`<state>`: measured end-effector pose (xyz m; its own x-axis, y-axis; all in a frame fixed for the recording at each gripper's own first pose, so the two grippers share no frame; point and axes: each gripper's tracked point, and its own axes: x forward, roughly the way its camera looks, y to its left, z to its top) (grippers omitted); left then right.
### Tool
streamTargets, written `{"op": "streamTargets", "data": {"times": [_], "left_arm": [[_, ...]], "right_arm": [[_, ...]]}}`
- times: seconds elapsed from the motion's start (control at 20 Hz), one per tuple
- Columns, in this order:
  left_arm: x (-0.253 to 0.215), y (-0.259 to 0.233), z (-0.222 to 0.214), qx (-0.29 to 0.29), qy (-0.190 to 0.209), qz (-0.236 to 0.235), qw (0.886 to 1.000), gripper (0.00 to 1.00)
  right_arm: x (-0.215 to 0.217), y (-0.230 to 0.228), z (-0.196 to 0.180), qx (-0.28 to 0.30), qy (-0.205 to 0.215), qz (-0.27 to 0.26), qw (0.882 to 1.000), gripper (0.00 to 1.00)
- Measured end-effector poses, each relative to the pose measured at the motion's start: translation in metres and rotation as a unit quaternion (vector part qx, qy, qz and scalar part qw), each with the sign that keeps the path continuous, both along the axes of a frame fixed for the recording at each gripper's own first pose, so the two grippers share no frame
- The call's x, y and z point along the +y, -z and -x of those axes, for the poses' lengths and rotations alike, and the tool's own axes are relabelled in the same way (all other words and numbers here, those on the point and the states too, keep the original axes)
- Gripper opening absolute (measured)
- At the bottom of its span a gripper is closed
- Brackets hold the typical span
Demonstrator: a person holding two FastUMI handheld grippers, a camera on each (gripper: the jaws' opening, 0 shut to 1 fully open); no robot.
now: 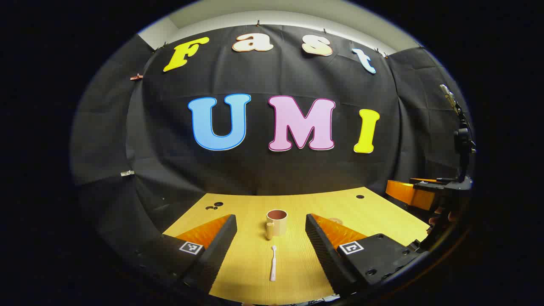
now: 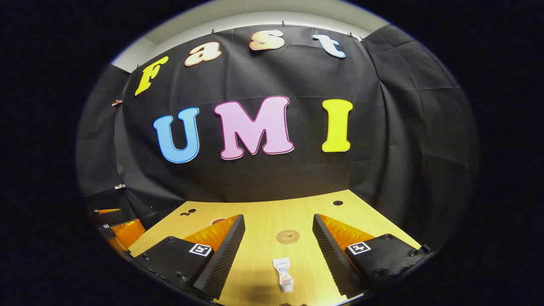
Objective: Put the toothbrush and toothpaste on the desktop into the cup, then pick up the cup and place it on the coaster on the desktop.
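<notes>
1. While both grippers hang above the desktop (image 1: 374,212) with nothing in either, no part of the task is judged done: every item lies loose on the wood.
2. Left gripper (image 1: 272,246): fingers spread wide, holding nothing. Right gripper (image 2: 278,250): fingers likewise spread wide, holding nothing.
3. Cup (image 1: 276,222): stands upright, mouth up, ahead of the left fingers and centred in the gap between them, beyond the toothbrush. A small cylindrical object stands touching its near side; what it is cannot be told.
4. Coaster (image 2: 287,236): lies flat ahead of the right fingers, centred between them, beyond the toothpaste. Its edge shows in the left gripper view just past the right-hand finger.
5. Toothpaste (image 2: 284,274): a small tube lying flat between the right fingers, near their roots. Its long axis runs roughly along the fingers' own direction, cap end nearer the camera.
6. Toothbrush (image 1: 273,263): lies flat between the left fingers, well apart from both. Its long axis runs straight along the fingers' direction, head end pointing away toward the cup.
7. Judgement: the left gripper is nearer the toothbrush and the right nearer the toothpaste. Each item lies lengthwise in its gap, so a straight descent would let the fingers shut across the narrow width.
</notes>
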<state>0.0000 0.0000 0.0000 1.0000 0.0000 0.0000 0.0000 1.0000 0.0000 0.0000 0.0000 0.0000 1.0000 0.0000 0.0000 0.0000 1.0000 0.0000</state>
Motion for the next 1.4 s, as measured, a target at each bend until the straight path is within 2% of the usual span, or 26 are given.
{"op": "streamTargets", "data": {"times": [0.25,0.9,1.1,1.25,1.4], "left_arm": [[0.001,-0.003,-0.011,-0.009,-0.001,-0.007,1.0,1.0],[-0.002,0.012,-0.025,0.009,-0.001,0.007,1.0,1.0],[0.003,0.015,-0.03,0.012,-0.012,0.007,1.0,1.0],[0.009,0.011,-0.031,-0.001,-0.03,-0.004,1.0,1.0],[0.012,0.017,-0.029,0.008,-0.045,0.007,0.999,1.0]], "right_arm": [[-0.004,-0.004,-0.003,-0.007,-0.002,0.009,1.0,0.98],[-0.01,0.018,-0.022,0.033,0.005,0.011,0.999,0.98],[-0.003,0.037,-0.033,0.066,0.0,0.02,0.998,0.98],[0.01,0.06,-0.039,0.105,-0.024,0.03,0.994,0.98],[0.015,0.083,-0.051,0.128,-0.039,0.055,0.989,0.98]]}}
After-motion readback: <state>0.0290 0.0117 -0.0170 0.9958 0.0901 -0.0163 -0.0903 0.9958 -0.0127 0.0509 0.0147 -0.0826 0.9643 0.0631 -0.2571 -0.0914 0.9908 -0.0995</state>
